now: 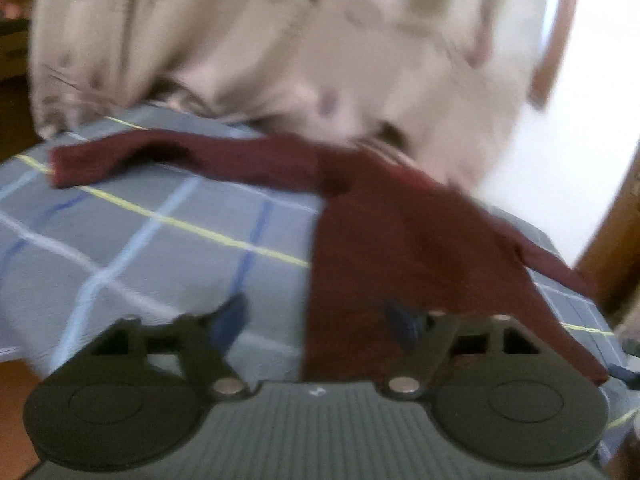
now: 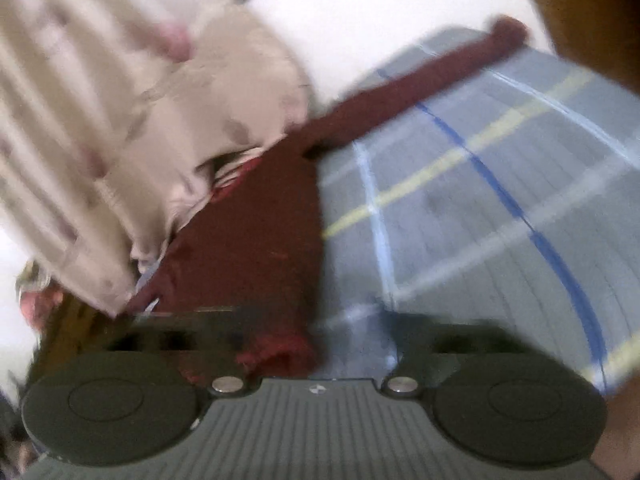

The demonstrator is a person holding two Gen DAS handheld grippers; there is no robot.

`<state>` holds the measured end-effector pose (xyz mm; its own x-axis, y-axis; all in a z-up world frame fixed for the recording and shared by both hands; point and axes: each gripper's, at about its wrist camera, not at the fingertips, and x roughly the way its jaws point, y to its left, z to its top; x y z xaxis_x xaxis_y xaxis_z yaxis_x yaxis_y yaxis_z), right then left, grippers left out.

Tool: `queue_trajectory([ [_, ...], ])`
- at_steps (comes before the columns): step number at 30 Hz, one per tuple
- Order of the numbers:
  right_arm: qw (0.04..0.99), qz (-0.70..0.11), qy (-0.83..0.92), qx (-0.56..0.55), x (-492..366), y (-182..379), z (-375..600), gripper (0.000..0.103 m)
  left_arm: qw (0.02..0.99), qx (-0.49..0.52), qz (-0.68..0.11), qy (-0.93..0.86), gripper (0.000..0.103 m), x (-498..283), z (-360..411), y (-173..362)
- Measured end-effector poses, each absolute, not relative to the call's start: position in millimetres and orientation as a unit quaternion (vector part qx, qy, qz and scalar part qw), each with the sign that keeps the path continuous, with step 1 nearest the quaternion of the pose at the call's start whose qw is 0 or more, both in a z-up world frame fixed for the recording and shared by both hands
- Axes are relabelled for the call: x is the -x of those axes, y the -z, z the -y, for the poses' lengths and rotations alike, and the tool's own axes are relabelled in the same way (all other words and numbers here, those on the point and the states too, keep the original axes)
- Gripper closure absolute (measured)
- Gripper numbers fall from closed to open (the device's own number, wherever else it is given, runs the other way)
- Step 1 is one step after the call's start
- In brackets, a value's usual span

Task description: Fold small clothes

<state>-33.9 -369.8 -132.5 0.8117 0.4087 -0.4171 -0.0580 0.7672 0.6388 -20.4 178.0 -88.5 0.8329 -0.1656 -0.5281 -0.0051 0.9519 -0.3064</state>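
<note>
A maroon long-sleeved top (image 1: 400, 256) lies flat on a grey-blue checked cover (image 1: 160, 248). One sleeve (image 1: 120, 156) stretches out to the left. My left gripper (image 1: 316, 320) is open low over the top's near edge, its right finger (image 1: 404, 324) above the cloth and its left finger (image 1: 230, 320) above the cover. In the right wrist view the top (image 2: 248, 240) runs up the left, and its other sleeve (image 2: 440, 76) reaches to the upper right. My right gripper (image 2: 320, 332) stands wide open. The bunched hem (image 2: 280, 352) lies loose between its jaws.
A cream patterned blanket (image 1: 240, 40) is heaped behind the top and overlaps its far edge; it fills the left of the right wrist view (image 2: 120, 120). A wooden post (image 1: 612, 240) stands at the right. The checked cover (image 2: 480, 200) drops away at its edges. Both views are blurred.
</note>
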Motion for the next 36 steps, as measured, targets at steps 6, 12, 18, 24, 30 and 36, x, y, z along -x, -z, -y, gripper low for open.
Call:
queue_trajectory([
  [6, 0.893, -0.311, -0.174, -0.273, -12.6, 142.2, 344.7, 0.009, 0.897, 0.179, -0.380, 0.138, 0.027, -36.3, -170.9, 122.1],
  [12, 0.880, -0.348, -0.220, -0.236, -36.2, 147.9, 319.1, 0.088, 0.865, 0.187, -0.427, 0.185, 0.091, -57.1, -155.5, 135.1],
  [18, 0.855, -0.323, -0.242, -0.327, -28.6, 139.6, 326.8, 0.090, 0.879, 0.215, -0.385, 0.179, 0.091, -37.7, -178.2, 97.9],
  [24, 0.835, -0.272, -0.263, -0.400, 16.5, 94.9, 352.9, 0.090, 0.882, 0.211, -0.374, 0.196, 0.091, 3.3, -178.4, 60.5],
  [30, 0.811, -0.343, -0.215, -0.423, 35.8, 139.2, 356.7, 0.090, 0.864, 0.183, -0.439, 0.165, 0.089, 11.0, -167.6, 118.0],
  [36, 0.808, -0.365, -0.188, -0.423, 40.9, 166.9, 362.5, 0.069, 0.908, 0.174, -0.360, 0.126, 0.073, 29.1, -181.3, 73.4],
])
